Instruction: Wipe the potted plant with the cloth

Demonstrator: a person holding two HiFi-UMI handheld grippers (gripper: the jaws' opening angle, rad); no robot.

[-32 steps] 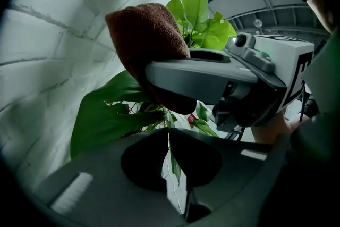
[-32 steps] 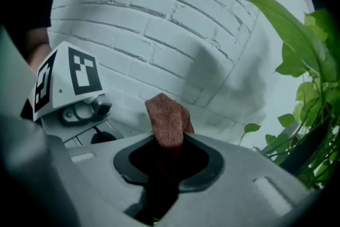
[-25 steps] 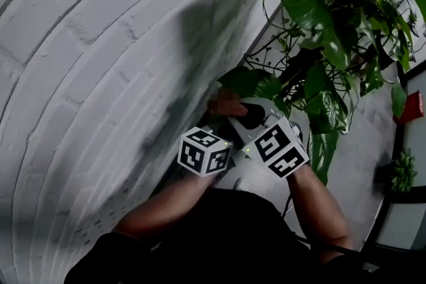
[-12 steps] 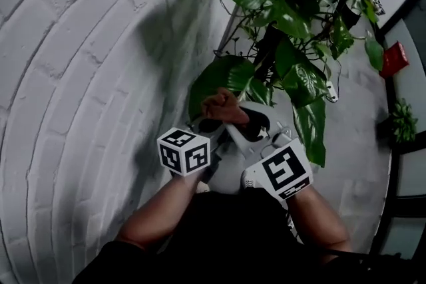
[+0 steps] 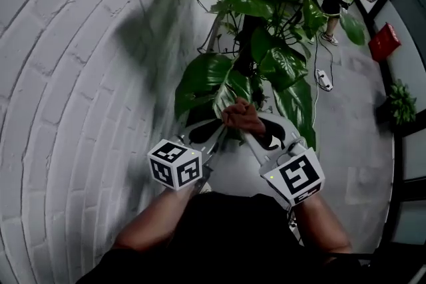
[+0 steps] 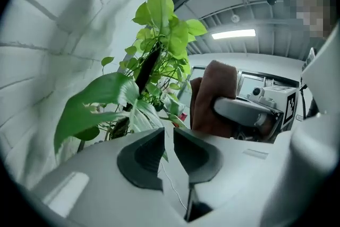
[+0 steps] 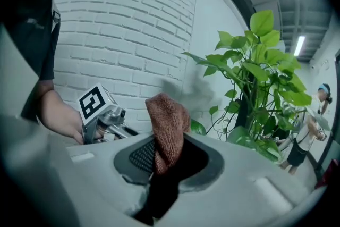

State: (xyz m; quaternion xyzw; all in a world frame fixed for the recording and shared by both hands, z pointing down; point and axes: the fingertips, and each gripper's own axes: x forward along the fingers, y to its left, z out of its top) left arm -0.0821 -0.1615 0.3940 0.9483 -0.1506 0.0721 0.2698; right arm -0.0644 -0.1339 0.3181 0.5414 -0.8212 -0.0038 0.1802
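My left gripper [image 6: 168, 141]: its two dark pads stand a narrow gap apart, having just been opening, and I see nothing between them. Beyond them rises the potted plant [image 6: 155, 45], with one broad leaf [image 6: 90, 111] drooping at left against the white brick wall [image 6: 58, 24]. At right, the right gripper [image 6: 226, 108] clasps the brown cloth [image 6: 210, 93], just beside the foliage.

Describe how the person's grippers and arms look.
The left gripper and right gripper are pale grey moulded shells with dark grey jaw pads. Each carries a white cube of black square markers. The left gripper's jaws have just been opening, nothing between them. The person wears a black short-sleeved top; forearms bare.
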